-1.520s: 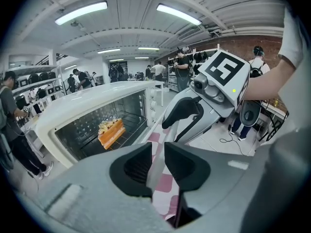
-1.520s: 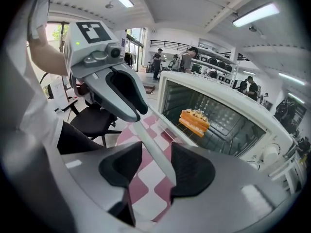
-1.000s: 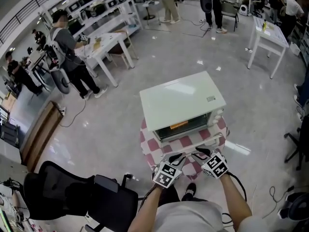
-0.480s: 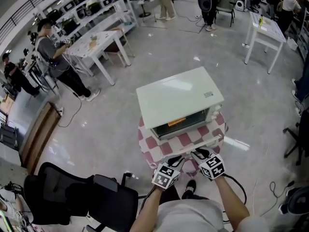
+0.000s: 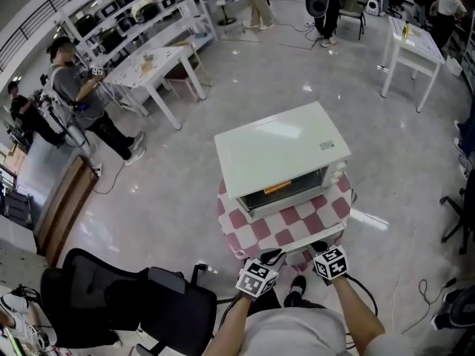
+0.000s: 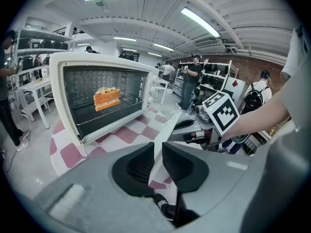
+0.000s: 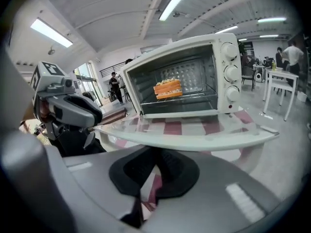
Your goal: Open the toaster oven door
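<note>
A: Where is the oven, and how is its door?

B: The toaster oven stands on the far part of the small table with the checked cloth. The door is folded down nearly flat, and its front edge reaches over the table's near edge. Inside, on the rack, lies an orange piece of food.

A: And the left gripper?

B: The left gripper is at the left end of the door's front edge. Its jaws have just been closing, and they clench the white edge that runs between the pads (both pads seem to touch it).

A: The right one?

B: The right gripper is just below the door's edge, at the table's near edge. Its jaws are clenched together, with nothing between them.
</note>
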`<state>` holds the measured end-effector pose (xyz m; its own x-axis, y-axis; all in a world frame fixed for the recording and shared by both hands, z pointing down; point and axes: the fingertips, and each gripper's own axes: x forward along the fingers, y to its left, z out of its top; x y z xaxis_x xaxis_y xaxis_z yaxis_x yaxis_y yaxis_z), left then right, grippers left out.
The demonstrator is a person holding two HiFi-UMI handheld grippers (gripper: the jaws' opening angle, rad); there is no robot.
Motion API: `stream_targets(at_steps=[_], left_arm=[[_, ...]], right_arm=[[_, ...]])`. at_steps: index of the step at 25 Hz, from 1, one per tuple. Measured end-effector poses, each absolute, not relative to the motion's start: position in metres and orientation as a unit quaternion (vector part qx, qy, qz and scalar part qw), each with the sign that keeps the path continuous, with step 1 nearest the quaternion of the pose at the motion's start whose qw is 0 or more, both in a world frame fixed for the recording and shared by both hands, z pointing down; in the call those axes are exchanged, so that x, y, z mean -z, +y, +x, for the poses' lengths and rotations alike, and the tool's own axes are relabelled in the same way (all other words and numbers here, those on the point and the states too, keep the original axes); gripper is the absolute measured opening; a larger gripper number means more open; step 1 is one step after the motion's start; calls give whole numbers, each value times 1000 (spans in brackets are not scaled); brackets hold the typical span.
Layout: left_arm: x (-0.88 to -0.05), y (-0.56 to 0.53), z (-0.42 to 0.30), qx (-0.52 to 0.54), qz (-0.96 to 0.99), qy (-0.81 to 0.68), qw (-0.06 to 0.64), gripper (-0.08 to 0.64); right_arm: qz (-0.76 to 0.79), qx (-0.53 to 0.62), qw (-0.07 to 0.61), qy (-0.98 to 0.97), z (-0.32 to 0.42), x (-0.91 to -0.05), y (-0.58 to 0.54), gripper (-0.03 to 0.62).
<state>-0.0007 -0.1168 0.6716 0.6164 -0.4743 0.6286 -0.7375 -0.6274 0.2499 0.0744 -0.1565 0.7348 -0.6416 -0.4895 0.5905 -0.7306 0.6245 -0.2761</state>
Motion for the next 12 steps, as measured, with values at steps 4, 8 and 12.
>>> stream_targets(at_steps=[4, 8, 12], left_arm=[[-679, -119, -14, -268, 853, -366, 257, 44], [-690, -124, -27, -276, 843, -378, 266, 27], [-707, -122, -28, -280, 831, -385, 287, 2]], right_arm=[[363, -243, 224, -871, 75, -743, -156, 2], [374, -235, 215, -871, 74, -749, -156, 1], [382, -228, 212, -870, 79, -755, -152, 0]])
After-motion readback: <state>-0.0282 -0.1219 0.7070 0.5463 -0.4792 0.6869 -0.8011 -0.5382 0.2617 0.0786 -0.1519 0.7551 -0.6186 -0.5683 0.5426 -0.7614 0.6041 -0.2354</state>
